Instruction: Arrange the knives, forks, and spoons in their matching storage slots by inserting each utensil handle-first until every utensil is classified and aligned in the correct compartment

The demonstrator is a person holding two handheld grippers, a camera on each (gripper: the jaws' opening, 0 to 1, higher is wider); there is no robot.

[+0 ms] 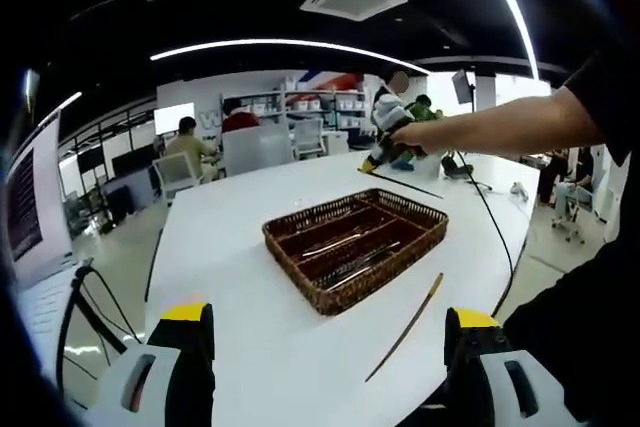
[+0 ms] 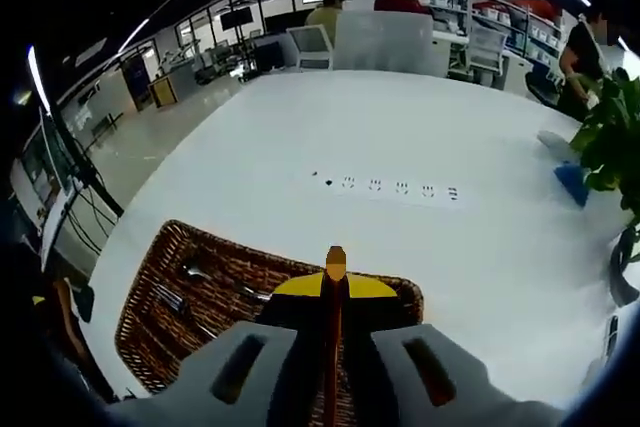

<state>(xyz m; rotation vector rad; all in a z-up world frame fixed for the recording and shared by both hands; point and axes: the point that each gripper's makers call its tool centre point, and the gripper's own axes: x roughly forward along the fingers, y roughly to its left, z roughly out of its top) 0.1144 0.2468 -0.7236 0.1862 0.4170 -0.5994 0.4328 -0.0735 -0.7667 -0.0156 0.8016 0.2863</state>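
A dark wicker cutlery tray (image 1: pixel 300 235) with long compartments sits mid-table and holds several metal utensils (image 1: pixel 352 265). A thin brown-handled utensil (image 1: pixel 405 327) lies on the white table right of the tray. My left gripper (image 1: pixel 328 347) is open and empty, well short of the tray. Beyond the tray, a person's arm holds my right gripper (image 1: pixel 385 152), with a long thin utensil (image 1: pixel 410 185) sticking out of it. In the right gripper view, that gripper (image 2: pixel 335 292) is shut on the brown-handled utensil (image 2: pixel 335 262) above the tray (image 2: pixel 150 297). Metal utensils (image 2: pixel 190 272) lie in the tray's left slots.
The white table (image 2: pixel 300 137) has a row of sockets (image 2: pixel 390 187). A potted plant (image 2: pixel 610 137) and a blue object (image 2: pixel 575 182) stand at its right edge. Cables (image 1: pixel 495 217) run over the table's far side. People sit at desks (image 1: pixel 190 147) in the background.
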